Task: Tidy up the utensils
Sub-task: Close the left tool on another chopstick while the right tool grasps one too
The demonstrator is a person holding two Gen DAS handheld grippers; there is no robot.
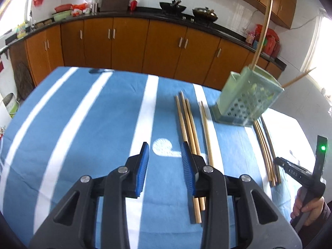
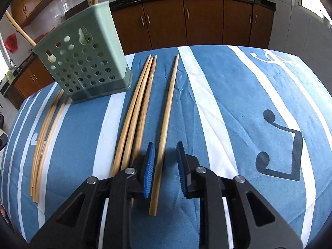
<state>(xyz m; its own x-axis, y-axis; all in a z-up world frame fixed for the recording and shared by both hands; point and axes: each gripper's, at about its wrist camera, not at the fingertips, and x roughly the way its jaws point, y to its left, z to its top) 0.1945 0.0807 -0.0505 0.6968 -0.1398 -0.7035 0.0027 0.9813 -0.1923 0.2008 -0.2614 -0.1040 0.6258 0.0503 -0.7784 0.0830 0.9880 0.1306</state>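
Chopsticks lie loose on the blue striped cloth (image 2: 238,108): a bunch of three (image 2: 138,112), a single chopstick (image 2: 166,116) just right of them, and a thinner curved bundle (image 2: 44,141) on the far side of the green holder (image 2: 83,58). The holder already has a couple of sticks (image 1: 263,31) leaning out the top.

Right gripper (image 2: 165,170) is low over the single chopstick's thick end; jaws spread narrowly either side of it, the left pad looks close to the wood or touching, the right pad clear, so not pinched yet. Left gripper (image 1: 165,161) jaws spread w/ nothing between, only cloth; the bunch of three runs under its right finger.

Handling, my guess: light, stiff wood, smooth and round, so it'll roll or twist in the pads. Best to pinch near the thick end, square across the shaft, firm enough to stop it swinging. The holder looks light too and may tip if knocked; motion blur on it in the left view makes its lean hard to judge
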